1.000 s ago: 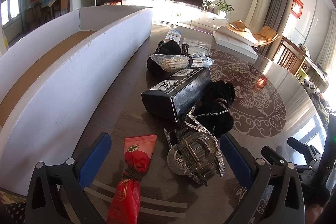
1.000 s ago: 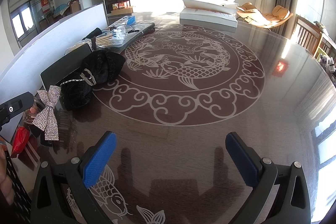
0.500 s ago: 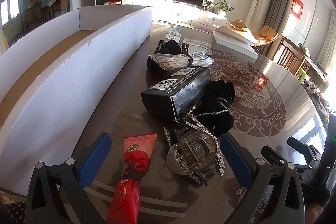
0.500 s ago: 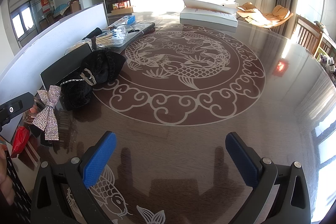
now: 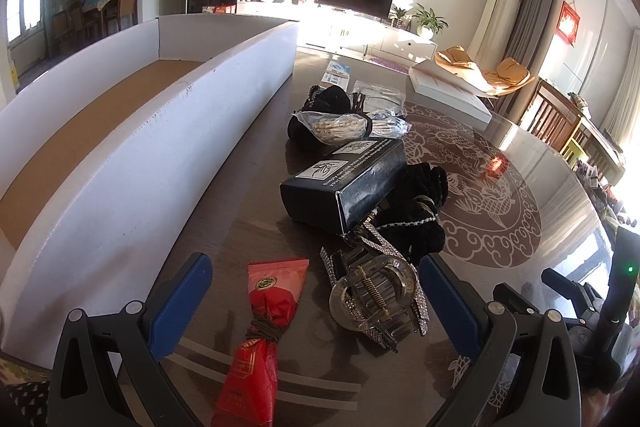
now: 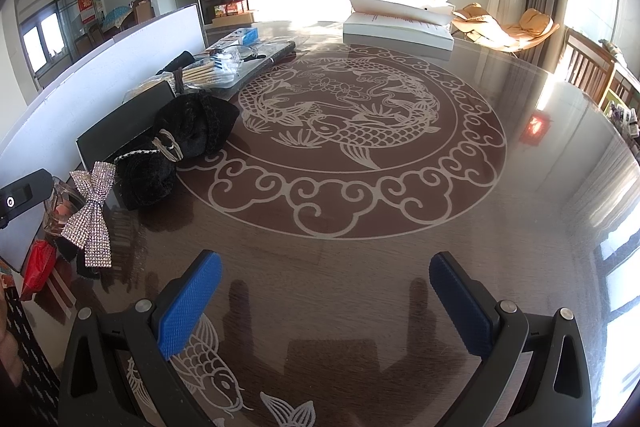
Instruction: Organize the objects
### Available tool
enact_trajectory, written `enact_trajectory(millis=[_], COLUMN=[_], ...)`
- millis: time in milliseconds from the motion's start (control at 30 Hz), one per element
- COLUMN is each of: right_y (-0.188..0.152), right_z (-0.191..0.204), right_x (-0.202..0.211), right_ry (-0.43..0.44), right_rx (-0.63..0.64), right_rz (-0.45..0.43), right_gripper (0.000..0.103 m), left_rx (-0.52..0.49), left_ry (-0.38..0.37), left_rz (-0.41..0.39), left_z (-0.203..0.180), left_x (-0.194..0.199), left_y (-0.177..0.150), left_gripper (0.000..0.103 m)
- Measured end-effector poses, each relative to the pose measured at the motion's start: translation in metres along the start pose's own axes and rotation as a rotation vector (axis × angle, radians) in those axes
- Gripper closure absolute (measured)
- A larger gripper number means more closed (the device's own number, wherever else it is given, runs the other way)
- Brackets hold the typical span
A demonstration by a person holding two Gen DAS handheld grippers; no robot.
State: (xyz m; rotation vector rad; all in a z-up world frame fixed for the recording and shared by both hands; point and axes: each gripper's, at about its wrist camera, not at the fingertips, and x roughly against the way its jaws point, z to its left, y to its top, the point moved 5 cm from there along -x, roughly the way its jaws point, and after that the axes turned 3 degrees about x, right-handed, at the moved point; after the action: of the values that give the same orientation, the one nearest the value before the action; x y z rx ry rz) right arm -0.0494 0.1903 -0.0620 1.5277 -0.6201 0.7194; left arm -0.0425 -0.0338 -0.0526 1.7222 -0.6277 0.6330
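Rhinestone bow clip (image 5: 376,301) – clear, glittery – between left gripper's (image 5: 316,291) spread jaws

Black gripper frames w/ silver screws; 2 blue textured pads (image 6: 188,307) each

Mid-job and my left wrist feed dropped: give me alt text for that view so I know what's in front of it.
The open left tongs hover low over a dark table, framing a red packet and a rhinestone hair claw. Beyond lie a black box, black velvet accessories and bagged sticks; a long white tray runs along the left.
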Motion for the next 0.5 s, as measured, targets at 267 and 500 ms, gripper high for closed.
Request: enact_trajectory(millis=[267,500], right_y=[0.000,0.016], right_z=[-0.002,0.065], right_x=[0.015,0.034], right_ry=[0.051,0.360], right_rx=[-0.027,0.098], right_rz=[-0.069,-0.032], right_gripper=[0.000,0.000], left_rx=[-0.057,-0.141], left_ry=[-0.044,-0.273], left_rz=[-0.028,-0.054], left_z=[0.010,0.012], left_x=[0.029,0.075], left_y=[0.007,0.018], left_gripper=[0.000,0.000])
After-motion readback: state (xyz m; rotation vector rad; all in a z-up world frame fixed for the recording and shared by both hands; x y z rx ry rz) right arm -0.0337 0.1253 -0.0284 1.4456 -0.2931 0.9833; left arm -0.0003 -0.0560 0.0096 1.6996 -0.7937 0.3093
